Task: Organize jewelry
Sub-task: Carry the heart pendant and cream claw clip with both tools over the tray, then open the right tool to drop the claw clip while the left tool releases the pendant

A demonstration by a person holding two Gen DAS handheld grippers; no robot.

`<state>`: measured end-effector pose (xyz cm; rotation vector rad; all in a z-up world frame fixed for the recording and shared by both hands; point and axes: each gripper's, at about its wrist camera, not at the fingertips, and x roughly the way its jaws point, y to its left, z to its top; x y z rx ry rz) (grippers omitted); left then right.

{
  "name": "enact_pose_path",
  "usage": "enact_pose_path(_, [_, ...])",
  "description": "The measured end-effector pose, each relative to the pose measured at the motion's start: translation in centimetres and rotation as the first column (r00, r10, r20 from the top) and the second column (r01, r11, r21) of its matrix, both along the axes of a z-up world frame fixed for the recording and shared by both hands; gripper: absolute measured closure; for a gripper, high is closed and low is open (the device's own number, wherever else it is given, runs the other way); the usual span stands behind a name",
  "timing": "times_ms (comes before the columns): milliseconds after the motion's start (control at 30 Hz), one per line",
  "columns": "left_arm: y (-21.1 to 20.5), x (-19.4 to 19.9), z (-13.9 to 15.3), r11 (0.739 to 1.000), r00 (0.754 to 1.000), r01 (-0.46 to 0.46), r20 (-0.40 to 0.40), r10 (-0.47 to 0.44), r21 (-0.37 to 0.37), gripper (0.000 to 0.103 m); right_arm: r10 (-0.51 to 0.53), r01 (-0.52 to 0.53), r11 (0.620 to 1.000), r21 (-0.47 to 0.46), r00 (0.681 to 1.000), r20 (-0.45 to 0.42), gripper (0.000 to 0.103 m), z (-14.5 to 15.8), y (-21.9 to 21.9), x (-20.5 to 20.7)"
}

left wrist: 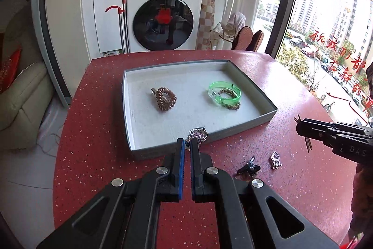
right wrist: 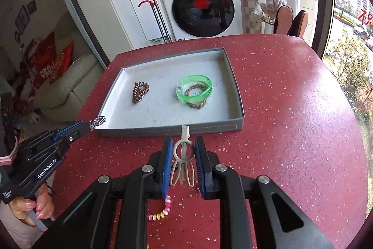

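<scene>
Left wrist view, bottom centre: left gripper with jaws nearly together, pinching a silver drop earring at the fingertips. The earring sits in front of the near wall of the grey tray, at mid-frame.

Right wrist view, bottom centre: right gripper closed part-way on a metal hair clip. The clip's ring sits between the blue pads, its flat tip pointing up toward the tray's near wall; its looped legs hang back toward the camera. Below the left finger, a pastel spiral hair tie lies on the red speckled table.

On the table, lower right of the left wrist view: a small black clip and, just beside it, a second silver earring. Thin dark hairpins show under the right gripper at the right edge; detail too small to resolve.

Lower left of the right wrist view: a hand grips the left gripper's handle.

Inside the tray, mid-frame: brown coil hair tie at left, with a small metal piece touching it. At right, well apart, a green translucent bangle overlapping a braided rope bracelet.

Far, top centre: a white front-loading washing machine, a red-handled mop to its left. Window at right.
</scene>
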<state>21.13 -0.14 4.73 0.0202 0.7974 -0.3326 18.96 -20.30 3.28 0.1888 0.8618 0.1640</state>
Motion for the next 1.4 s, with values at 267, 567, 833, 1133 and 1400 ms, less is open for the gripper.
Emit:
enact_pose_path(267, [0.0, 4.5, -0.1, 0.999, 0.999, -0.033, -0.003, 0.033, 0.016, 0.081, 0.05, -0.049, 0.998, 0.046, 0.998, -0.028, 0.082, -0.6, 1.6, 5.7])
enact_pose_path(567, [-0.8, 8.8, -3.1, 0.998, 0.996, -0.024, -0.081, 0.029, 0.055, 0.081, 0.093, -0.086, 0.994, 0.064, 0.989, -0.113, 0.082, -4.6, 3.4, 10.4])
enact_pose_path(833, [-1.8, 10.7, -5.8, 0.995, 0.988, 0.003, -0.155, 0.012, 0.096, 0.082, 0.099, -0.088, 0.994, 0.068, 0.979, -0.18, 0.082, -7.5, 3.3, 12.6])
enact_pose_path(1133, [-2.4, 12.1, -7.0, 0.988, 0.988, -0.04, -0.144, 0.061, 0.148, 0.081, 0.018, -0.02, 1.0, -0.007, 0.987, -0.16, 0.082, -7.9, 1.5, 13.5])
enact_pose_path(1400, [-3.3, 11.9, -7.7, 0.972, 0.991, -0.048, -0.107, 0.075, 0.228, 0.081, 0.0, -0.007, 0.999, -0.046, 0.989, -0.149, 0.08, -8.2, 1.4, 13.4])
